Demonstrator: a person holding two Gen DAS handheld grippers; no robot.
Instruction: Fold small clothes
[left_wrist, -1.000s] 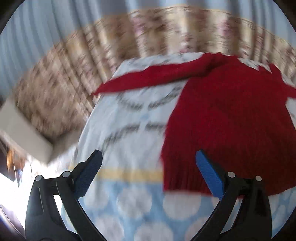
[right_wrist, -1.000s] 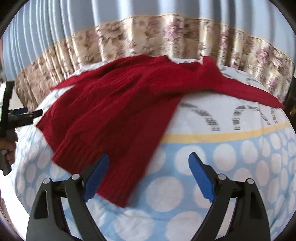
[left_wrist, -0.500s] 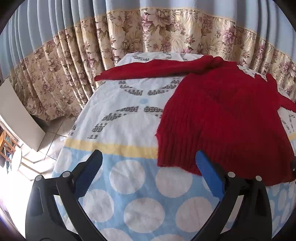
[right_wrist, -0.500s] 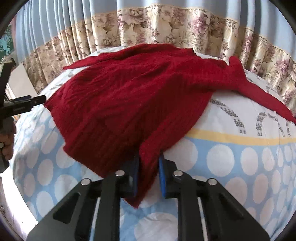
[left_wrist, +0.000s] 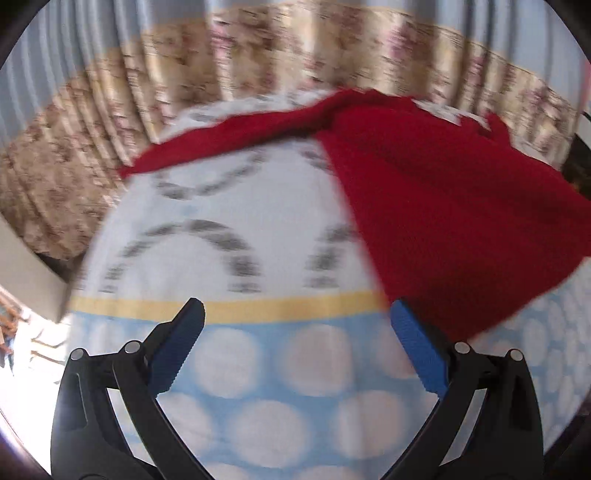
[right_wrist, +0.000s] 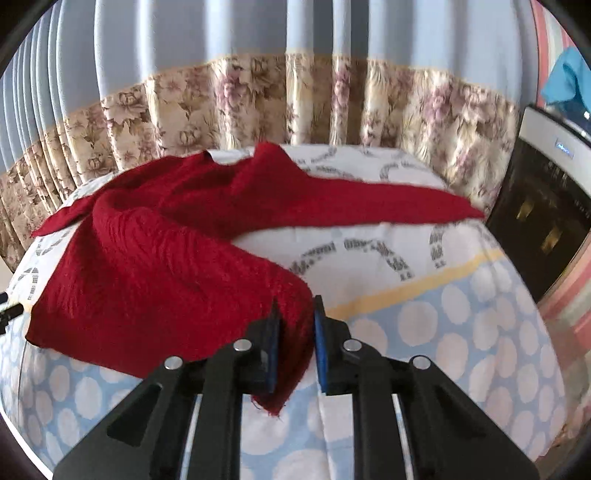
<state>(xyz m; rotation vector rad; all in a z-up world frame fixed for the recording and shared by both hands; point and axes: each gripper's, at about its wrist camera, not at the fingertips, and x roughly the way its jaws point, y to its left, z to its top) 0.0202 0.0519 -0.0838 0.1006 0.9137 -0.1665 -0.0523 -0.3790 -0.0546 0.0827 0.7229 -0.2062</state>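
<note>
A red knit sweater (right_wrist: 155, 266) lies on a table covered with a white and blue polka-dot cloth (right_wrist: 461, 332). My right gripper (right_wrist: 295, 314) is shut on the sweater's near hem corner and lifts it off the cloth. One sleeve (right_wrist: 388, 206) stretches to the right, the other to the far left. In the left wrist view the sweater (left_wrist: 443, 221) lies to the right, with a sleeve (left_wrist: 229, 144) reaching left. My left gripper (left_wrist: 295, 321) is open and empty above the cloth (left_wrist: 258, 229), its right fingertip beside the sweater's left hem edge.
Floral and blue curtains (right_wrist: 295, 103) hang behind the table. A dark oven-like appliance (right_wrist: 543, 206) stands at the right. A white panel (left_wrist: 26, 273) stands left of the table, above a tiled floor.
My right gripper has pulled the gripped hem corner to the right and lifted it, bunching the sweater. My left gripper has shifted left and closer to the cloth; its view is blurred by motion.
</note>
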